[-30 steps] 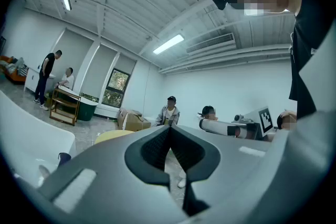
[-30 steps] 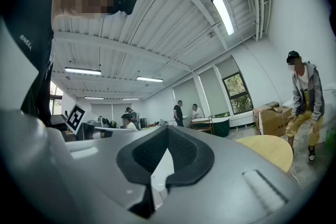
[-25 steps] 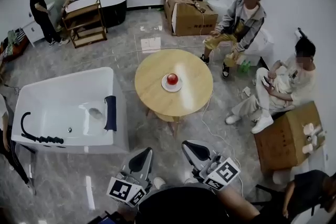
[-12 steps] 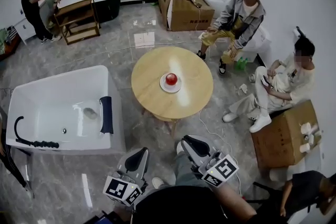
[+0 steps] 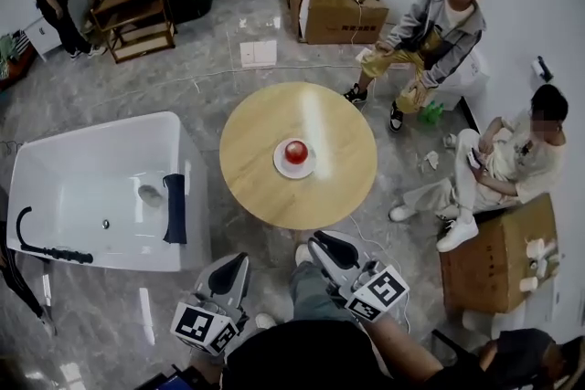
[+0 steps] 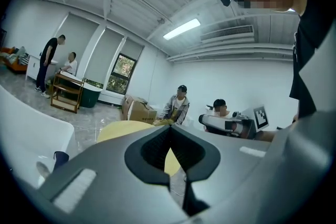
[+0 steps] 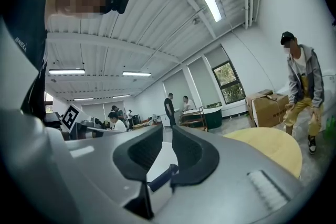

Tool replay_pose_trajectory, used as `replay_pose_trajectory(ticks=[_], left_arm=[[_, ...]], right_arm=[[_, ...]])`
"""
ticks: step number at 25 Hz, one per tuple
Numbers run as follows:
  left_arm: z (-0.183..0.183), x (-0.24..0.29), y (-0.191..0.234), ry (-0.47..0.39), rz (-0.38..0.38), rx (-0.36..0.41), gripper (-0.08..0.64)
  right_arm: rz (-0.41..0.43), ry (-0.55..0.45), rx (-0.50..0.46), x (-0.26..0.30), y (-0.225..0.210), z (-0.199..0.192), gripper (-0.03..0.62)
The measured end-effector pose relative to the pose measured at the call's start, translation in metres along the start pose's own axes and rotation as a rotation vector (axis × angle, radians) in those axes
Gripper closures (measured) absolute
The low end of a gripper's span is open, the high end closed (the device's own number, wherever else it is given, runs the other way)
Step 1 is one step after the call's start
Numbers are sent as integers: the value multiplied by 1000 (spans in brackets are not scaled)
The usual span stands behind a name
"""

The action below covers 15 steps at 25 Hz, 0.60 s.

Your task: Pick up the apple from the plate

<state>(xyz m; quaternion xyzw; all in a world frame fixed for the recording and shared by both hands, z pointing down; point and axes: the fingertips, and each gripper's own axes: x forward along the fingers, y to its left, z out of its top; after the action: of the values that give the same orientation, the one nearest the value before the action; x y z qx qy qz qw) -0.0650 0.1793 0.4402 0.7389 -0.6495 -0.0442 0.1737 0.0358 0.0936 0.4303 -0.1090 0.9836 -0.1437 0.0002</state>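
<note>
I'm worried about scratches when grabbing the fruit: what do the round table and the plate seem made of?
Round table: probably wood or wood veneer, pale tan, smooth with a soft sheen; a light streak reflects on top.
Plate: likely glazed ceramic, though plastic is possible; plain white, smooth.

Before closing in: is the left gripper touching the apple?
Apart. Head view: the left gripper is short of the table edge; the apple sits mid-table on its plate.
</note>
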Motion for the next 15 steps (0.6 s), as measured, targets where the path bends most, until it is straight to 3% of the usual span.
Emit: replay_pose_trajectory(ticks=[8,15], left_arm=[[23,98,31,42,61,-6,540],[29,155,50,88,129,-25,540]], right_arm=[[26,66,18,43,-106,12,481],[53,182,31,81,-185,-4,406]])
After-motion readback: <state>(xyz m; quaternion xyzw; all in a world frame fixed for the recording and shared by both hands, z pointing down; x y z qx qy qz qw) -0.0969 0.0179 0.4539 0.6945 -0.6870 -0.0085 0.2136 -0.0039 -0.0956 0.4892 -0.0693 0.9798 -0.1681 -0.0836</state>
